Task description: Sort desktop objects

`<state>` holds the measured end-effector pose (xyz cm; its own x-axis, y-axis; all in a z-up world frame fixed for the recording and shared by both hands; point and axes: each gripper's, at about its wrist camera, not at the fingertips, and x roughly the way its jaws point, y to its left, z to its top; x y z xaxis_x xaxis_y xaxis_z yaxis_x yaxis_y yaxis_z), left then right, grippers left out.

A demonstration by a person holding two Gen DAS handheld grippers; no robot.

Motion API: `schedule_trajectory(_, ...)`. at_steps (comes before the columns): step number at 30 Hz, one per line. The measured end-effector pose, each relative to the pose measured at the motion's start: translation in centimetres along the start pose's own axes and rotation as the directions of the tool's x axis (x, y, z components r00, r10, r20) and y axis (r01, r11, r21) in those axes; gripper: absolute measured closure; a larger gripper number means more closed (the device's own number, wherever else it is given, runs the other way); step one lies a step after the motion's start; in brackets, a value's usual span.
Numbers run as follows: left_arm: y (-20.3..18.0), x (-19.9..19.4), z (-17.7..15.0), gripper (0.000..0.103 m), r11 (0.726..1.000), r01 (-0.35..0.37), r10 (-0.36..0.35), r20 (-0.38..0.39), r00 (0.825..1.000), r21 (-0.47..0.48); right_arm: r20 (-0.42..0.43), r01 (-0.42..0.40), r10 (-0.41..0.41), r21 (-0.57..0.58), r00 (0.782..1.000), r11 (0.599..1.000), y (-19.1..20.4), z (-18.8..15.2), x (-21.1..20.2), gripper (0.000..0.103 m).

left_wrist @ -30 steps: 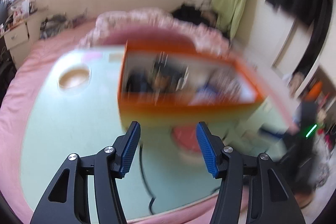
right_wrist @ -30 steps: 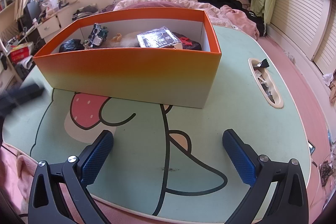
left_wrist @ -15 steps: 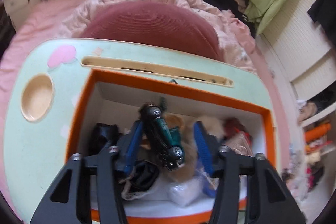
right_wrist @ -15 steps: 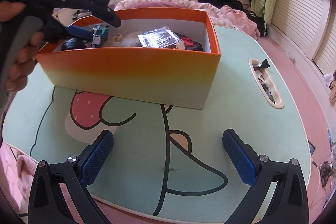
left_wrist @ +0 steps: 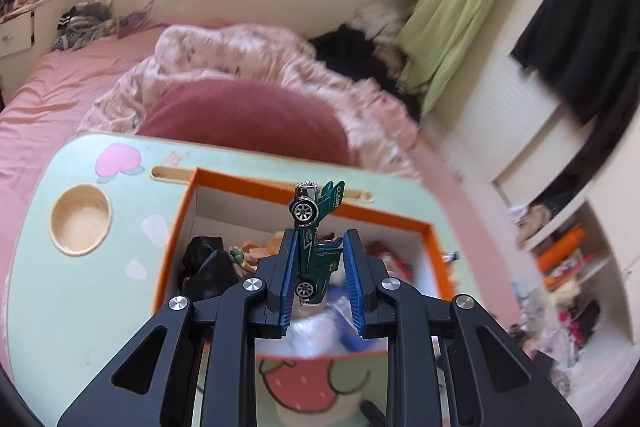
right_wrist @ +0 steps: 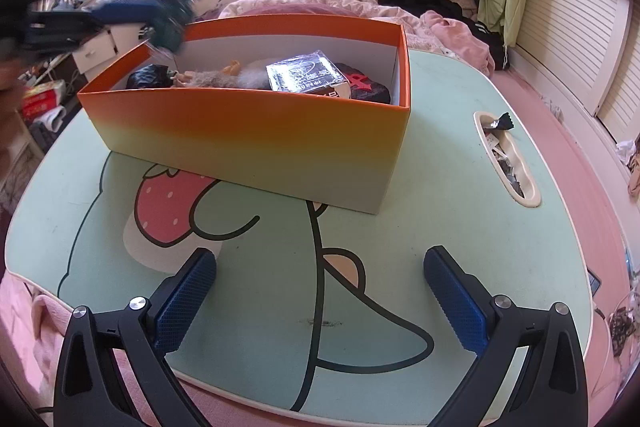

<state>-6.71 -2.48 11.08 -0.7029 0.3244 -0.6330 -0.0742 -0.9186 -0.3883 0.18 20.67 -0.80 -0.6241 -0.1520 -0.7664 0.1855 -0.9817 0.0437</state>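
Observation:
My left gripper (left_wrist: 319,247) is shut on a green toy car (left_wrist: 316,239) and holds it nose up above the orange box (left_wrist: 180,219). In the right wrist view the left gripper (right_wrist: 120,7) is a blur above the box's far left corner, with the car (right_wrist: 170,27) in it. The orange box (right_wrist: 256,131) stands on the green table (right_wrist: 440,211) and holds a black bundle (right_wrist: 148,77), a furry toy (right_wrist: 228,77), a shiny packet (right_wrist: 306,77) and a dark red item (right_wrist: 360,87). My right gripper (right_wrist: 320,295) is open and empty over the table's near edge.
A round cup recess (left_wrist: 82,219) is in the table's left corner. A long slot (right_wrist: 506,157) at the right holds wrappers. A pink bed (left_wrist: 60,87) with a red cushion (left_wrist: 248,123) lies beyond the table. Shelves (left_wrist: 568,259) and closet doors stand at the right.
My left gripper went down into the box, shut on the green toy car and has lifted it above the box. My right gripper has not moved.

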Motion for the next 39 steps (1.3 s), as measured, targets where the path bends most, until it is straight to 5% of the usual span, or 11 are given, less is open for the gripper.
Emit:
schedule_trajectory(7,0.6,-4.1,-2.7,0.079,0.996,0.084,-0.084,0.016,0.996,-0.010,0.001,0.000,0.000,0.000,1.000,1.000,0.0,-0.1,-0.1,0.000)
schedule_trajectory(14,2.5,-0.8,-8.9,0.079,0.997,0.070,-0.071,-0.111,0.991,-0.019,0.001,0.000,0.000,0.000,1.000,1.000,0.0,-0.1,-0.1,0.000)
schedule_trajectory(17,2.8,0.8,-9.7,0.076,0.998,0.060,-0.062,-0.105,0.992,-0.030,0.001,0.000,0.000,0.000,1.000,1.000,0.1,-0.1,-0.2,0.000)
schedule_trajectory(19,3.0,1.2,-9.8,0.051,0.999,0.036,-0.040,-0.102,0.994,-0.040,0.000,-0.002,0.002,0.000,1.000,1.000,0.1,0.0,-0.3,0.000)
schedule_trajectory(23,2.1,-0.9,-11.0,0.041,1.000,0.008,-0.007,-0.067,0.998,0.019,0.001,0.000,0.000,0.000,1.000,1.000,0.1,-0.1,-0.2,0.000)
schedule_trajectory(25,1.6,-2.4,-11.9,0.024,0.994,-0.065,0.068,-0.024,0.997,0.091,0.000,0.000,0.000,0.001,1.000,1.000,0.1,-0.2,-0.2,0.000)
schedule_trajectory(27,0.5,-3.4,-13.5,0.022,0.969,-0.149,0.146,0.029,0.989,0.195,0.000,-0.001,0.001,0.000,1.000,1.000,0.1,-0.2,-0.3,0.000)
schedule_trajectory(30,-0.4,-2.5,-15.0,0.021,0.929,-0.206,0.213,0.011,0.977,0.308,0.000,-0.001,0.001,0.000,1.000,1.000,0.1,-0.3,-0.3,0.000)
schedule_trajectory(32,-0.5,-0.3,-16.0,0.007,0.895,-0.241,0.263,-0.008,0.965,0.374,-0.002,0.000,0.000,-0.001,1.000,1.000,0.1,-0.3,-0.3,0.000)
schedule_trajectory(33,-0.3,0.4,-16.1,0.000,0.894,-0.247,0.270,-0.011,0.963,0.373,-0.002,0.001,-0.001,-0.002,1.000,1.000,0.3,-0.2,-0.3,0.000)
schedule_trajectory(39,2.9,5.0,-17.0,0.000,0.911,-0.242,0.264,-0.020,0.964,0.335,-0.004,0.000,0.000,0.003,1.000,1.000,0.1,-0.1,-0.3,0.000)
